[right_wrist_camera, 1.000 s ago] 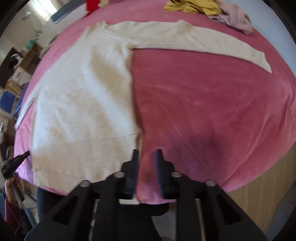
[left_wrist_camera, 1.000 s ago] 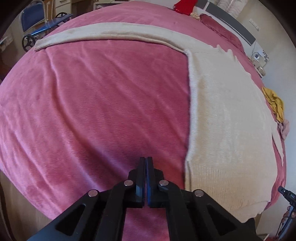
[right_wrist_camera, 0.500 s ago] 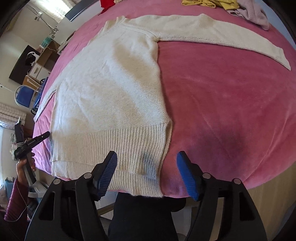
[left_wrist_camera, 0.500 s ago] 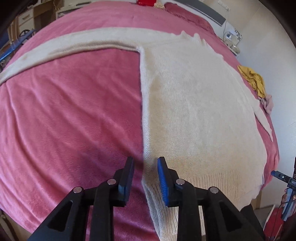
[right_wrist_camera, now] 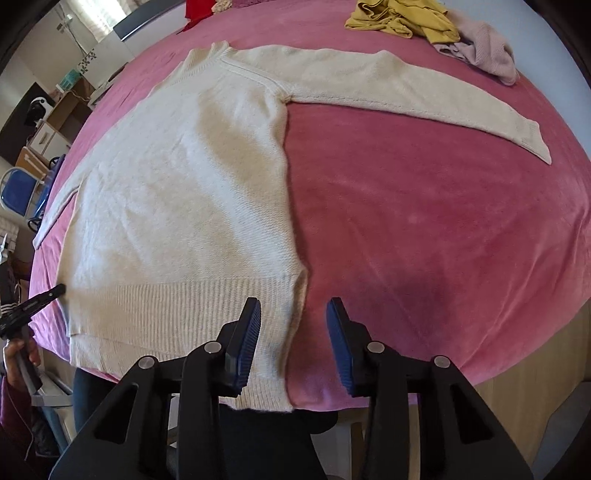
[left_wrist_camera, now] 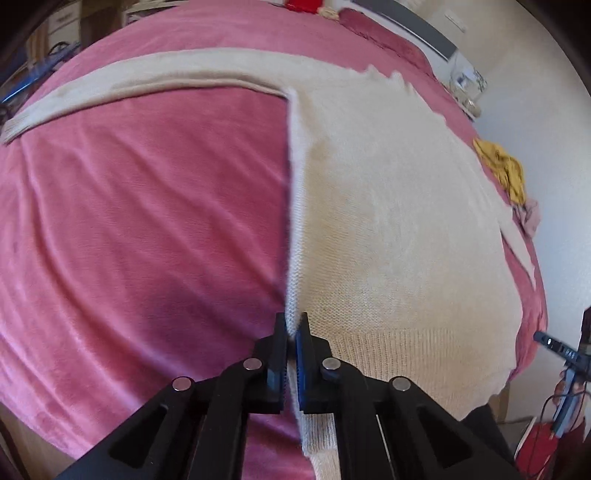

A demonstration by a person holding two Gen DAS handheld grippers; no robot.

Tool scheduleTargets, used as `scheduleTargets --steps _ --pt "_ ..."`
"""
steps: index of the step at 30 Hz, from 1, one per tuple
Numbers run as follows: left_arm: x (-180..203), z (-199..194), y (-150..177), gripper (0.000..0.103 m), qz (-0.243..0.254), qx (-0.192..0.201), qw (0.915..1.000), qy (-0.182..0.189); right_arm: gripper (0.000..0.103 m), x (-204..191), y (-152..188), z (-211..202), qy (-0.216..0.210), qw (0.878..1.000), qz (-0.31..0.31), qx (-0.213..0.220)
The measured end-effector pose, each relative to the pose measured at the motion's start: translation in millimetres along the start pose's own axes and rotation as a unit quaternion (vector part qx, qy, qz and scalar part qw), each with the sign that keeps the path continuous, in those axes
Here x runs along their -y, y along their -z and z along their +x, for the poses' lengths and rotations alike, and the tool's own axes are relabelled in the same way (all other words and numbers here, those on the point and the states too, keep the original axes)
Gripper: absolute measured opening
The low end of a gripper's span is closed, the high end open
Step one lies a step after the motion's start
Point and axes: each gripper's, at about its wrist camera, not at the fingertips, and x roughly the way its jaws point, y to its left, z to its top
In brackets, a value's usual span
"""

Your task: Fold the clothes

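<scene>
A cream knit sweater (right_wrist_camera: 177,192) lies flat, sleeves spread, across a bed covered in a pink blanket (right_wrist_camera: 424,229), its ribbed hem hanging off the near edge at 6 o'clock in the right wrist view. In the left wrist view the left gripper (left_wrist_camera: 291,332) has clamped its jaws on the garment's side seam just above the hem, a ridge of knit pinched between the pads. The right gripper (right_wrist_camera: 293,321) straddles the opposite hem corner, its jaws closing but the blue pads (right_wrist_camera: 248,334) not yet pressing the fabric between them.

The step in hand appears to be securing both bottom corners before the first fold. The next move likely calls for the right jaws to close fully on the corner, then for both hands to lift together and carry the hem toward the collar at 12 o'clock, keeping the body from bunching.

A yellow garment (right_wrist_camera: 399,18) and a pale pink garment (right_wrist_camera: 487,55) wait in a heap at 1 o'clock on the blanket, well apart from the sweater's right sleeve (right_wrist_camera: 424,96).
</scene>
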Motion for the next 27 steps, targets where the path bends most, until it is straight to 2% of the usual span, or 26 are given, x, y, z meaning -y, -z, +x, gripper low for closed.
scheduleTargets --steps 4,6,8,10,12,13,14,15,18,20,21,22,23,25,27 --pt "-19.1 -1.3 5.0 0.003 -0.018 -0.011 0.9997 -0.015 0.04 10.6 -1.3 8.5 -0.004 1.0 0.02 -0.011" --pt "-13.5 7.6 10.8 0.005 0.001 -0.034 0.9989 -0.032 0.04 16.9 -1.5 15.9 -0.014 0.999 0.038 -0.02" --pt "-7.7 13.1 16.2 0.007 0.013 -0.045 0.9975 -0.053 0.04 20.8 -2.8 21.8 -0.03 0.998 0.052 -0.032" --pt "-11.1 9.4 18.9 0.009 0.002 -0.04 0.9974 -0.06 0.04 25.0 -4.1 28.8 -0.053 0.996 0.066 -0.04" --pt "-17.4 2.1 22.0 0.01 -0.012 -0.036 0.9978 -0.053 0.041 29.8 -5.4 37.1 -0.075 0.993 0.081 -0.048" --pt "-20.4 -3.0 24.2 0.011 -0.016 -0.032 0.9978 -0.056 0.044 33.7 -5.6 42.7 -0.097 0.989 0.096 -0.053" --pt "-22.9 -7.2 26.7 0.012 -0.018 -0.03 0.9973 -0.064 0.057 36.8 -5.5 47.3 -0.117 0.986 0.109 -0.056" --pt "-25.7 -11.4 29.8 0.012 -0.02 -0.03 0.9969 -0.07 0.064 37.7 -5.6 51.3 -0.134 0.983 0.115 -0.056" --pt "-35.7 -28.4 40.4 0.013 -0.04 -0.016 0.9955 -0.084 0.065 26.5 -8.5 58.8 -0.122 0.987 0.088 -0.057" --pt "-37.0 -47.1 47.9 0.013 -0.056 0.016 0.9953 -0.077 0.062 5.3 -8.6 64.0 -0.117 0.99 0.032 -0.074" --pt "-33.7 -56.8 51.5 0.014 -0.057 0.033 0.9955 -0.068 0.06 -6.4 -8.1 66.7 -0.1 0.992 -0.004 -0.083" --pt "-31.0 -69.0 60.0 0.015 -0.054 0.049 0.9956 -0.059 0.048 -18.9 -6.4 68.3 -0.045 0.993 -0.057 -0.089" --pt "-21.8 -76.4 64.6 0.016 -0.049 0.061 0.9957 -0.049 0.044 -20.5 -6.7 65.6 -0.033 0.993 -0.062 -0.094" --pt "-0.2 -83.4 64.6 0.018 -0.022 0.079 0.9964 -0.021 0.044 -23.2 -8.5 58.5 -0.012 0.993 -0.069 -0.098" --pt "33.9 -75.7 51.0 0.019 0.02 0.085 0.9962 0.001 0.047 -22.6 -18.9 39.1 -0.022 0.996 -0.063 -0.061"
